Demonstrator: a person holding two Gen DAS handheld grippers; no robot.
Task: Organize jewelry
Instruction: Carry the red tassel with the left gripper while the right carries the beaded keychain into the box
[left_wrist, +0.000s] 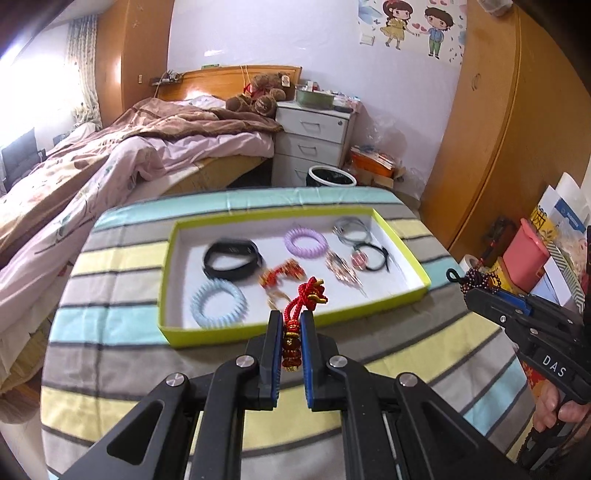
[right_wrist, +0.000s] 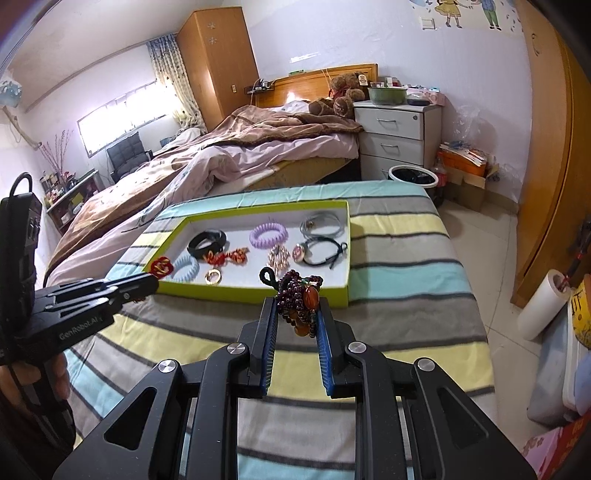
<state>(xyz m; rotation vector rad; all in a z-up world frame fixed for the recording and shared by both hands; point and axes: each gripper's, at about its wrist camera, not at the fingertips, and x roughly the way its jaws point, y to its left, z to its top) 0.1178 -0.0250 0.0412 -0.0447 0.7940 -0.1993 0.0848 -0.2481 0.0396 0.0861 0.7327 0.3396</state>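
A shallow lime-green tray (left_wrist: 402, 243) (right_wrist: 236, 293) with a white floor sits on the striped table. Inside lie a black band (left_wrist: 232, 258), a lilac coil tie (left_wrist: 306, 239), a pale blue coil tie (left_wrist: 218, 303), a red knotted charm (left_wrist: 282, 275), grey and black cord bracelets (left_wrist: 351, 227) and a gold clip (left_wrist: 341, 267). My left gripper (left_wrist: 291, 319) is shut on a red knotted cord charm (left_wrist: 308, 295), held just before the tray's near wall. My right gripper (right_wrist: 297, 306) is shut on a dark purple bead bracelet (right_wrist: 295, 291) with an orange stone, also near the tray's front edge.
The striped cloth (left_wrist: 110, 354) covers the table. A bed (left_wrist: 110, 155) lies behind on the left, a white drawer unit (left_wrist: 314, 140) and a bin (left_wrist: 330, 177) behind the table. A wooden wardrobe (left_wrist: 498, 129) and cluttered boxes (left_wrist: 528, 254) stand at the right.
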